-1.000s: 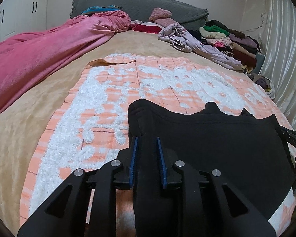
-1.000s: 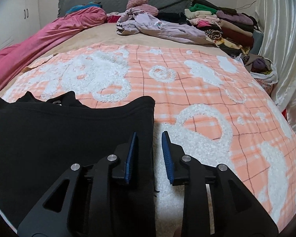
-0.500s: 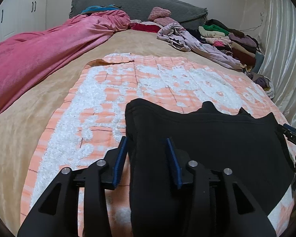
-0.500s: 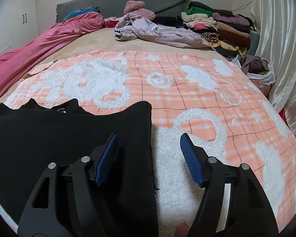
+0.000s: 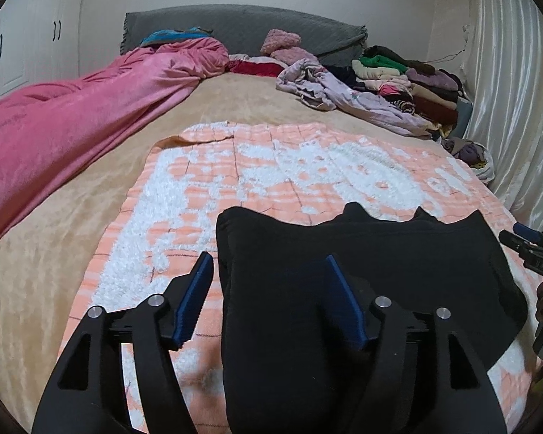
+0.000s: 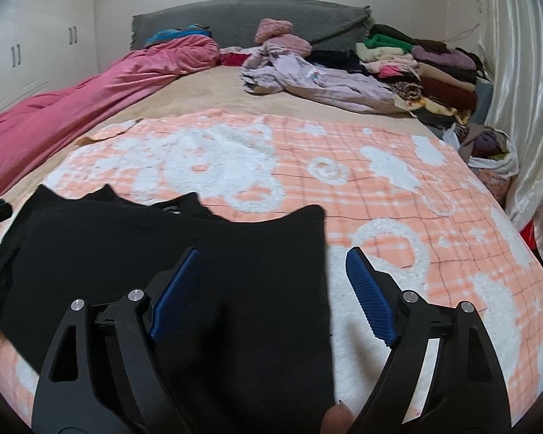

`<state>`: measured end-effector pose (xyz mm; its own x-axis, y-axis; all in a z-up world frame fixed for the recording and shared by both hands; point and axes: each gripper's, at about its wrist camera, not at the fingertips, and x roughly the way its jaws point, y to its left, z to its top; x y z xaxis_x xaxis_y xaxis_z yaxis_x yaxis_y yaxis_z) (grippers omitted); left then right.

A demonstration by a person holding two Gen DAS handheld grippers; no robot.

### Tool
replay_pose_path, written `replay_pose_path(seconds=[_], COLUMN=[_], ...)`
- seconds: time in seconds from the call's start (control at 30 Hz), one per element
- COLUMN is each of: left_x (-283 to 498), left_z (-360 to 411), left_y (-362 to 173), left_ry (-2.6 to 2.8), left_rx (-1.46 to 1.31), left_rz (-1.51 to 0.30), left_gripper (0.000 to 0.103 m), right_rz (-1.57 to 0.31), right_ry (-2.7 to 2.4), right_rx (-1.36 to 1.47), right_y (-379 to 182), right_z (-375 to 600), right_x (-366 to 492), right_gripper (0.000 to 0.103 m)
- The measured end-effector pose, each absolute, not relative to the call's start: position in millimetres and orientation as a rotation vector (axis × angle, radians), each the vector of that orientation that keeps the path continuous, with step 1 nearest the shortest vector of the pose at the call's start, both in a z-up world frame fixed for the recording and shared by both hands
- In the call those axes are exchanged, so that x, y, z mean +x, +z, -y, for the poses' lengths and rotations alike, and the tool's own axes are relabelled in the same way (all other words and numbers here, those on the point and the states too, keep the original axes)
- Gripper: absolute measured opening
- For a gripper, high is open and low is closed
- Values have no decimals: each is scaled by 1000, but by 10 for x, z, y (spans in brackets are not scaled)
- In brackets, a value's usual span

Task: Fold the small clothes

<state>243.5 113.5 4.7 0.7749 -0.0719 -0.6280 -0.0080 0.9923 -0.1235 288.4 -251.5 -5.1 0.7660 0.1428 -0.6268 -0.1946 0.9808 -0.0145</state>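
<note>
- left tongs (image 5: 268,267) are opening, straddling the black garment's (image 5: 362,271) left edge, pads clear
- right tongs (image 6: 271,264) are opening over its right edge, released

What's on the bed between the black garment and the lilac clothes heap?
Only the orange-and-white blanket, then bare tan bedspread, between black garment and lilac heap; right wrist view.

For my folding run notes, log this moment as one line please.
left gripper: opening, astride garment's edge | right gripper: opening | black garment: released, flat on orange blanket
</note>
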Motion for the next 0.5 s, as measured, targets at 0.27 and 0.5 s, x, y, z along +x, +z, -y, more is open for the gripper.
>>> replay_pose_path(seconds=[0.27, 0.5], left_x=[2268, 2126], left_z=[-1128, -941], left_y=[217, 240], left_ry=[-37, -101], left_rx=[-138, -119], left_rz=[-648, -657], left_gripper=[83, 84], right_rz=[-667, -680], right_ry=[243, 284], right_rx=[-90, -118], right_y=[29, 15], right_z=[2385, 2266], right_x=[2618, 2439], right_gripper=[80, 80])
